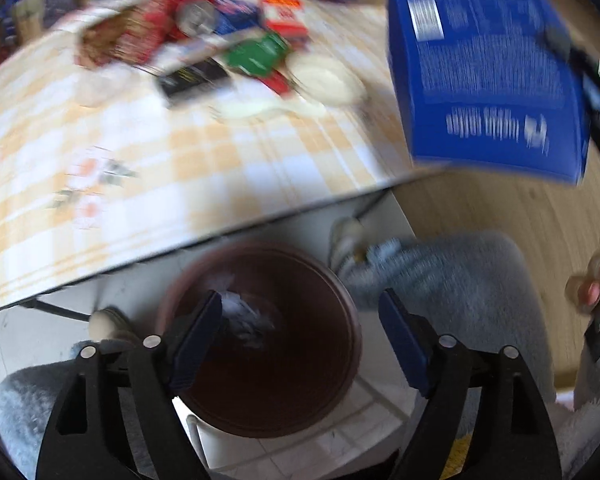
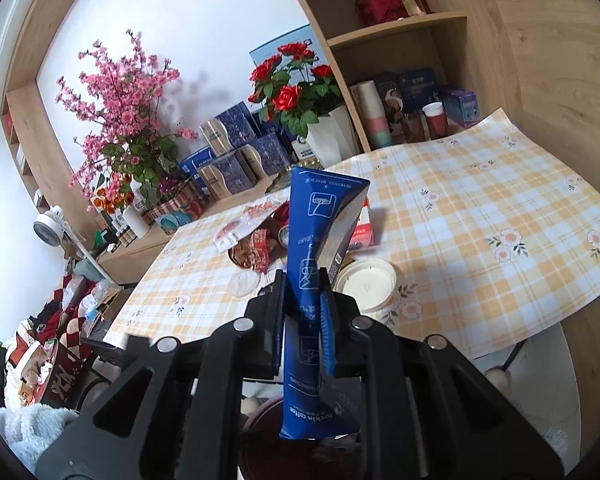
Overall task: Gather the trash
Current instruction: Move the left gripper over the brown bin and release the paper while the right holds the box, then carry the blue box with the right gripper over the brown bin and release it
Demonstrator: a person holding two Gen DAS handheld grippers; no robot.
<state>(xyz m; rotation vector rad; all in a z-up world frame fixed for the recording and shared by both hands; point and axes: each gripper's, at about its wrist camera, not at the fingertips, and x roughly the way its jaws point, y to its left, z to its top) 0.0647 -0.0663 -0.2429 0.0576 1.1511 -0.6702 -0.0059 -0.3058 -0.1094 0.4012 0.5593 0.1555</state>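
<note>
Left gripper (image 1: 300, 344): seen at the bottom of the left wrist view, its jaws spread wide with nothing between them; it is held over the bin, a stance that suits a drop just made or a return for more.
Bin (image 1: 260, 420): a dark brown round pail set below the table edge, lower centre of the left wrist view, so that trash can be let fall straight in; a pale crumpled scrap (image 1: 240, 316) is seen inside it.
Right gripper (image 2: 302, 308): clenched on the blue box, the pads pressed on its flattened middle, lower centre of the right wrist view.
Blue box (image 2: 320, 240): a squashed coffee carton, held edge-up and clear of the table; in the left wrist view it is seen at the upper right, in the air beside the table and not yet over the bin.
Table (image 1: 160, 168): covered with a yellow checked cloth; it is placed next to the bin so the reach stays short.
Trash left (image 1: 204, 40): wrappers, a can, small cartons and a white lid (image 1: 328, 76) are heaped at the upper centre of the left wrist view, still to be gathered.
Step judged: the carton is probably being brought toward the bin.
</note>
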